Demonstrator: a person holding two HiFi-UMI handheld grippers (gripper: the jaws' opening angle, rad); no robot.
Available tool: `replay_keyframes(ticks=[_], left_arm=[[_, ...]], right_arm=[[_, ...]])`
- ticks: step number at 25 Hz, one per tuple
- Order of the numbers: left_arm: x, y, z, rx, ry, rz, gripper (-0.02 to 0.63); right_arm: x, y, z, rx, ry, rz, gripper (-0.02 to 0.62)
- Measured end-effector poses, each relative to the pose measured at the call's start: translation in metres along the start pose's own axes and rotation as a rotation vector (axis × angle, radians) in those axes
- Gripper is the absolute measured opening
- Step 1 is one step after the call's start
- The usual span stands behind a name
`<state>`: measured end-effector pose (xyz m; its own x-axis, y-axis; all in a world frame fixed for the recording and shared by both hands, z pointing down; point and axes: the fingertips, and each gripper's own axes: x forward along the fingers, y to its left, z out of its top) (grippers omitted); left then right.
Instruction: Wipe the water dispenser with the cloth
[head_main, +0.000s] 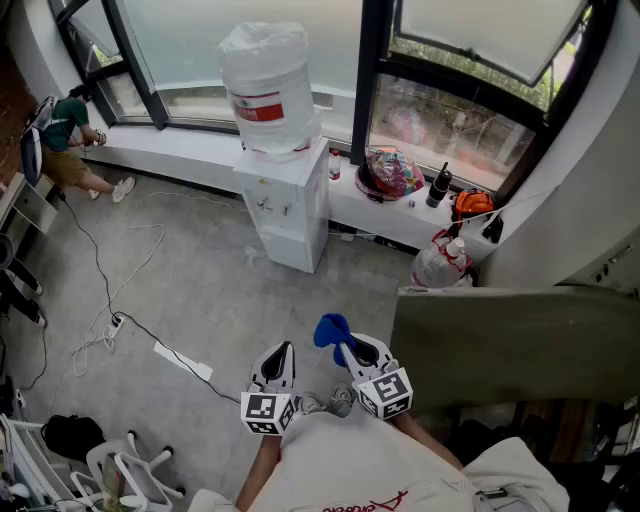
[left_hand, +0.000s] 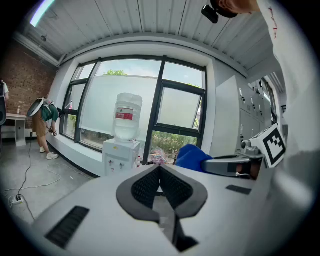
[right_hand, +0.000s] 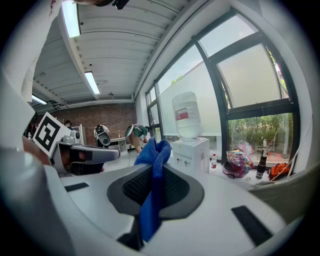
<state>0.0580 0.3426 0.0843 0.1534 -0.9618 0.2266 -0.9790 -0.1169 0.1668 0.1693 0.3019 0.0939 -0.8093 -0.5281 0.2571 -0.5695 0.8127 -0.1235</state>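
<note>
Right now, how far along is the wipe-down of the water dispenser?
Done: the blue cloth is clamped in the right gripper. In hand: the left gripper is shut and empty, beside it. Left: the water dispenser stands across the floor by the window, out of contact, so approach and wiping seem to remain.

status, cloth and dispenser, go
Right gripper shut on blue cloth; left gripper shut, empty. Water dispenser ahead, not reached. Power strip lies left of path.

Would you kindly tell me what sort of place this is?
Probably an office or lab workspace: a water dispenser stands by tall windows, and cables trail across the concrete floor.
</note>
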Motion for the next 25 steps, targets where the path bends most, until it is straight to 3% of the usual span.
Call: replay_keyframes(ticks=[25], left_arm=[[0.058, 0.0, 0.005, 0.004, 0.004, 0.05, 0.012]], right_arm=[[0.031, -0.056, 0.001, -0.005, 0.006, 0.063, 0.049]])
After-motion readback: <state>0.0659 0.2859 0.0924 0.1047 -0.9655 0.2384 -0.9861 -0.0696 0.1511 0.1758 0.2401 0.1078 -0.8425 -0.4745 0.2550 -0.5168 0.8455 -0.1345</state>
